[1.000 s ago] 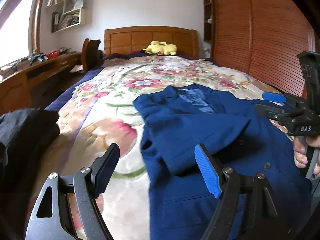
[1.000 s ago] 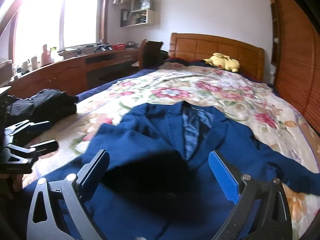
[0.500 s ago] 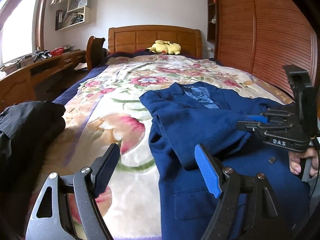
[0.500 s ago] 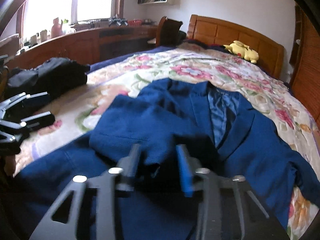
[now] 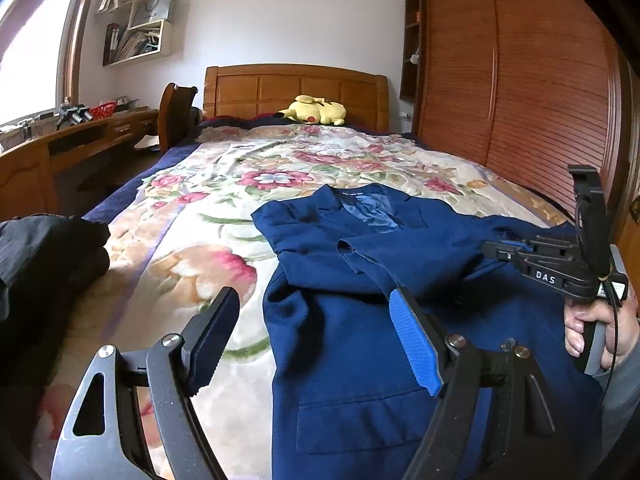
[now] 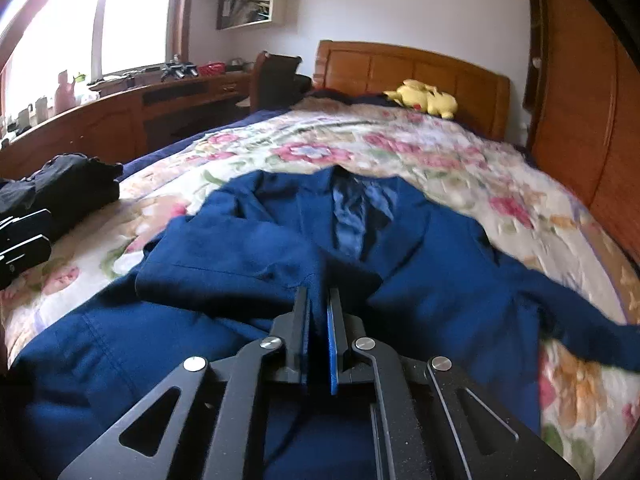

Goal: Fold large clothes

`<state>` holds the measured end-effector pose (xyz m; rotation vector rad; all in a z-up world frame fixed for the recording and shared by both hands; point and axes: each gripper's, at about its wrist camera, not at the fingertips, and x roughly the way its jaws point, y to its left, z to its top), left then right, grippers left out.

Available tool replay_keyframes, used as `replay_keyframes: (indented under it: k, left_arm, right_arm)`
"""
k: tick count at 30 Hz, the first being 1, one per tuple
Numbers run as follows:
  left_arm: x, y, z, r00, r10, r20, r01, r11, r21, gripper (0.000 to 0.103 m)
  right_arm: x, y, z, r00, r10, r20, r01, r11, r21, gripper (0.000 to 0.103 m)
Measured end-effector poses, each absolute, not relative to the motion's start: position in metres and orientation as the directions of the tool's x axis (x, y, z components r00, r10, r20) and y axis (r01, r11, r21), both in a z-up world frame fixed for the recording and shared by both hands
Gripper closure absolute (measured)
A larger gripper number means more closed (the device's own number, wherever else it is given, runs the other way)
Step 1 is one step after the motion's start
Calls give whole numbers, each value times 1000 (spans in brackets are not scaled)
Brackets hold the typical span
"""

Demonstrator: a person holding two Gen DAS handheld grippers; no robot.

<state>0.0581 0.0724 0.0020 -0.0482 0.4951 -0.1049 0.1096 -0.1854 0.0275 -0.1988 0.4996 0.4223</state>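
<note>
Right hand-held gripper, wide apart a second ago, has just clamped onto blue jacket sleeve.

Jacket on bed, dark clothes left of it, plush toy behind at headboard

A bedroom in daylight, as we see it from the foot of the bed.
Ahead of us the wooden headboard stands against a white wall; on our left a bright window, a long wooden desk and a wall shelf; on our right, slatted wooden wardrobe doors.
</note>
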Motion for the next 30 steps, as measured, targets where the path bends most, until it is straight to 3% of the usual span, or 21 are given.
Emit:
replay_keyframes:
  k: [2, 4, 6, 8, 12, 18, 30]
  left_arm:
    - [59, 71, 2, 872, -113, -476, 93, 994, -66, 25]
    - [59, 70, 2, 872, -106, -478, 91, 994, -55, 25]
    - [59, 71, 2, 873, -103, -477, 89, 995, -53, 25]
    - [59, 72, 2, 871, -106, -479, 90, 994, -57, 25]
    - [58, 76, 2, 870, -101, -483, 83, 995, -58, 25]
    - [57, 84, 2, 872, -85, -482, 69, 996, -51, 25]
    - [58, 107, 0, 876, -63, -478, 36, 997, -65, 25]
  right_arm:
    - [107, -187, 23, 785, 345, -515, -438, 896, -68, 93]
    - [102, -189, 22, 791, 332, -514, -431, 899, -83, 83]
    - [94, -191, 27, 808, 310, -501, -408, 908, -94, 54]
    - [84, -191, 35, 824, 306, -477, -392, 916, -88, 43]
    - [79, -178, 44, 812, 350, -466, -429, 900, -72, 43]
    - [69, -131, 49, 779, 377, -501, -511, 844, -160, 43]
    - [104, -71, 20, 654, 380, -654, -649, 726, -227, 43]
